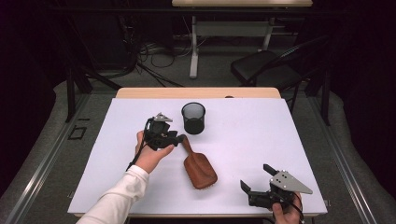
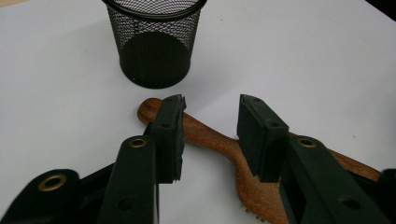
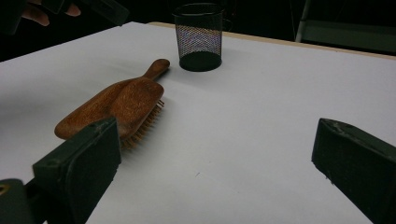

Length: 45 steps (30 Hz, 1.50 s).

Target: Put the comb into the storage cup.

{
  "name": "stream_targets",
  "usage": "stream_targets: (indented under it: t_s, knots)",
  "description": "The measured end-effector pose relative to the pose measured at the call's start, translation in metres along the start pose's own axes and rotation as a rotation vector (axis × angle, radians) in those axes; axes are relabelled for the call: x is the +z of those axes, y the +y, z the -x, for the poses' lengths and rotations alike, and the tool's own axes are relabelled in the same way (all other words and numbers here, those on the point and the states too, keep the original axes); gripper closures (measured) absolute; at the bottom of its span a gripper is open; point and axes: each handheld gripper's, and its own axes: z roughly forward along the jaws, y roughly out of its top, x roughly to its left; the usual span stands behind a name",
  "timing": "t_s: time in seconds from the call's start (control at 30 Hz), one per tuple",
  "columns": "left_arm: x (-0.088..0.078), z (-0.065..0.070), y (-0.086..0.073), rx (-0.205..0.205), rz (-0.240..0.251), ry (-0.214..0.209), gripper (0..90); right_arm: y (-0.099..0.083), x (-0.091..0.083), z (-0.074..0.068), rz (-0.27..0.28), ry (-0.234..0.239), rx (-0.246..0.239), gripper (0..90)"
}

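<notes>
A wooden hairbrush (image 1: 201, 170) lies bristles down in the middle of the white sheet, its handle pointing toward a black mesh cup (image 1: 193, 118). My left gripper (image 1: 181, 138) is low over the handle's end. In the left gripper view its jaws (image 2: 212, 100) straddle the handle of the hairbrush (image 2: 210, 137) with gaps at both pads, so it is open; the mesh cup (image 2: 156, 42) stands just beyond. My right gripper (image 1: 254, 175) rests near the front right edge, open wide with nothing between its jaws (image 3: 217, 140). In that view the hairbrush (image 3: 121, 105) and cup (image 3: 200, 37) lie farther off.
The white sheet (image 1: 280, 140) covers most of the wooden table. Beyond the table's far edge stand a black chair (image 1: 266, 65), another desk's legs (image 1: 194, 51) and loose cables on the floor.
</notes>
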Motion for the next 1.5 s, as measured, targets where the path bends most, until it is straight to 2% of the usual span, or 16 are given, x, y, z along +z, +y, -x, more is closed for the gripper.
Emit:
stream_targets:
  t_s: [0.17,0.2,0.5,0.83,1.07,1.3,1.5]
  knots:
    - [0.005,0.000,0.001,-0.002,-0.013,0.005,69.0,0.000,0.000,0.000,-0.003,0.000,0.002,1.4]
    - [0.006,0.000,0.002,-0.001,-0.019,0.000,74.2,0.000,0.000,0.000,-0.004,0.000,0.000,1.4]
    - [0.021,0.005,0.003,0.010,-0.036,0.016,89.4,0.000,-0.001,0.002,-0.006,-0.002,0.003,1.4]
    - [0.039,0.006,0.003,-0.004,-0.065,0.027,90.0,0.000,-0.001,0.004,-0.001,-0.006,0.011,1.4]
    - [0.055,0.006,0.003,-0.008,-0.103,0.037,90.0,0.000,-0.002,0.004,0.005,-0.012,0.012,1.4]
    - [0.066,0.008,0.003,0.003,-0.124,0.048,90.0,0.000,-0.002,0.005,0.006,-0.010,0.012,1.4]
    - [0.076,0.008,0.003,-0.008,-0.135,0.050,90.0,0.000,-0.002,0.005,0.000,-0.007,0.014,1.4]
